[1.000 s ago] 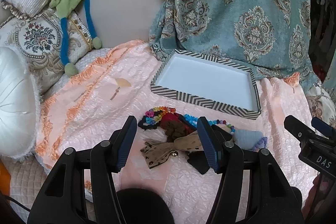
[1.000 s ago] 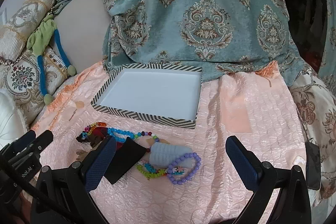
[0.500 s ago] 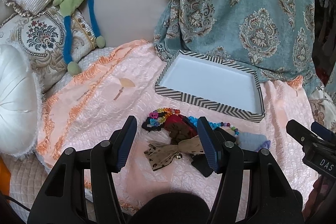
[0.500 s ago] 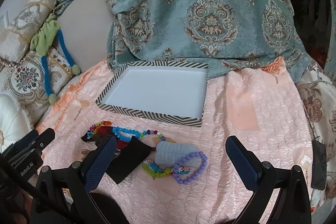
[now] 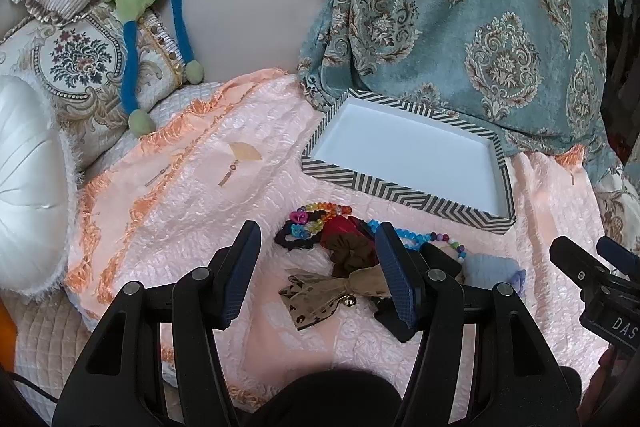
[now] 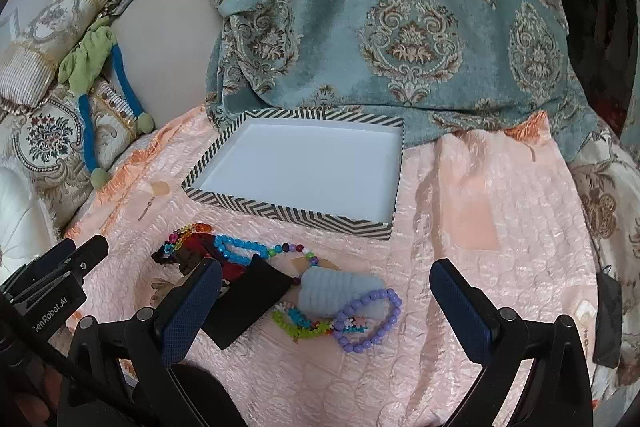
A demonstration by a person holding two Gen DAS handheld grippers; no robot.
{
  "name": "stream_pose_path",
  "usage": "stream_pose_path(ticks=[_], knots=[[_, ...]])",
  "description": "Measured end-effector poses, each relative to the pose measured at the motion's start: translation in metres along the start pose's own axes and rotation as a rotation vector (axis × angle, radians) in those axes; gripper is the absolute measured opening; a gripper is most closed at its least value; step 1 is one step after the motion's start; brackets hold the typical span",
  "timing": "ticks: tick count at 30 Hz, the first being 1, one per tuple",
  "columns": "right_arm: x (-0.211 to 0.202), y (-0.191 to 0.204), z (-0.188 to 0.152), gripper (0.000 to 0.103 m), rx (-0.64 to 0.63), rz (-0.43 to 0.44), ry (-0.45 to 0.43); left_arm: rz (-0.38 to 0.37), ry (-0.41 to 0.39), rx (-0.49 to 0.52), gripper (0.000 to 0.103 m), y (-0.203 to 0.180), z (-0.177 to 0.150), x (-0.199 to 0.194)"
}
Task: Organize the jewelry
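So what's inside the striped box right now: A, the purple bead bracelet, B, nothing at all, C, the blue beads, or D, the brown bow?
B: the striped box shows only its bare white floor, and all the jewelry lies on the pink cloth in front of it.

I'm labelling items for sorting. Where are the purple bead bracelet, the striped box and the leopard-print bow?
purple bead bracelet point(image 6: 386, 321): right wrist view, beads on its right side.
striped box point(image 6: 288, 213): right wrist view, near wall.
leopard-print bow point(image 5: 310, 297): left wrist view, left loop.
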State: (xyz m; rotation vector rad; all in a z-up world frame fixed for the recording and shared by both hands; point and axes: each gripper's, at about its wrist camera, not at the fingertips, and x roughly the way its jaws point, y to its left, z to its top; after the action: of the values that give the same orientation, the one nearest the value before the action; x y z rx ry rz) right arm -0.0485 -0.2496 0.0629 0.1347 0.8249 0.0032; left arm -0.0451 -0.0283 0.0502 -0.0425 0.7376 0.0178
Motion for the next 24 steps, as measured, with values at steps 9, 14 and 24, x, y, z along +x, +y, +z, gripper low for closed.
stream_pose_path(ticks=[9,14,24], knots=[[0.011,-0.011,-0.004,0.103,0.013,-0.010,0.007,0.002,0.017,0.020,0.060,-0.008,-0.002,0.011],[0.020,-0.014,-0.006,0.103,0.016,-0.012,0.025,0.007,0.029,0.029,0.060,-0.012,-0.003,0.019],[0.038,-0.028,-0.003,0.103,0.009,0.007,0.056,-0.021,0.074,0.020,0.060,-0.007,-0.002,0.039]])
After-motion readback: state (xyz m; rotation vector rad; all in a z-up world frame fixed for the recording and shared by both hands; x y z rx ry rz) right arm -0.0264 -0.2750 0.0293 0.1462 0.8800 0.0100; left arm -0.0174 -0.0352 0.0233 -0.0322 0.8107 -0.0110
